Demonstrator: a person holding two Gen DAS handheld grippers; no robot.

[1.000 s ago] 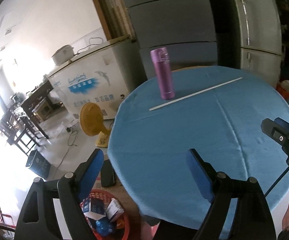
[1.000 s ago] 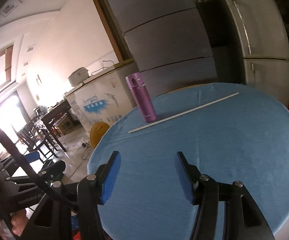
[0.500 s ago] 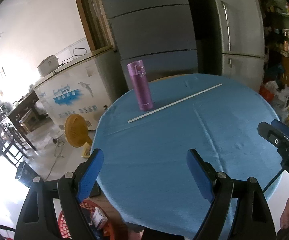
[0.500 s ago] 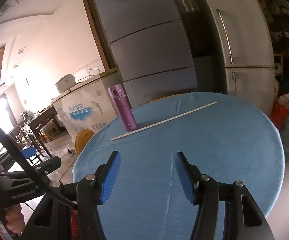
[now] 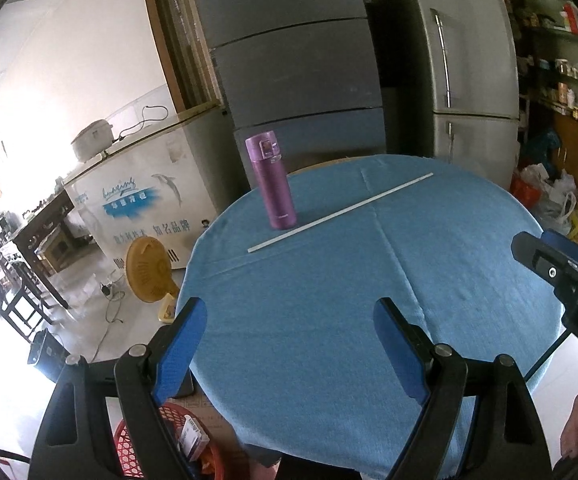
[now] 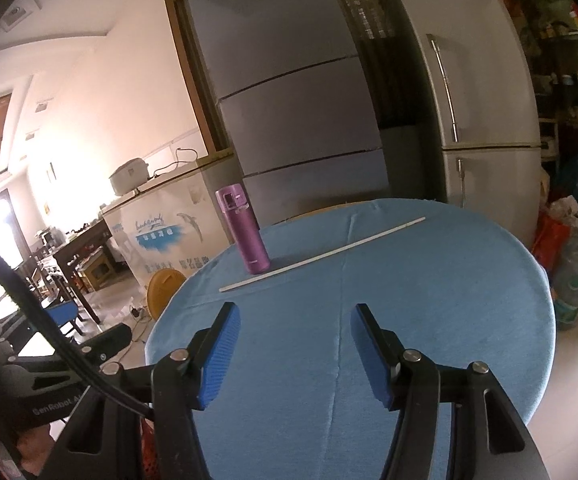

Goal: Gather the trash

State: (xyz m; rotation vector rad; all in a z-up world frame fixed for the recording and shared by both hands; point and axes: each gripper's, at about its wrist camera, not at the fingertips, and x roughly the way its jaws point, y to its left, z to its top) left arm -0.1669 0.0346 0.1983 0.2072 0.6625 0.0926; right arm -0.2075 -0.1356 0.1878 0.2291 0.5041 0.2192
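- The left gripper [image 5: 289,344], at the bottom of its frame, has its blue-padded fingers spread wide with nothing between them.
- The right gripper [image 6: 295,350] stands with a moderate gap, also empty.
- Since a second ago both views have lifted: the red mesh plastic basket [image 5: 129,446] of discarded cartons has slid to the lower left corner, and more of the round blue-clothed table [image 5: 349,300] shows.
- That suggests the hands have left the basket and are looking for more trash.
- On the cloth only a purple metal flask [image 5: 273,180], upright at the upper left, and a thin white rod [image 5: 341,213] just beside it remain; the rod seems the likelier candidate.
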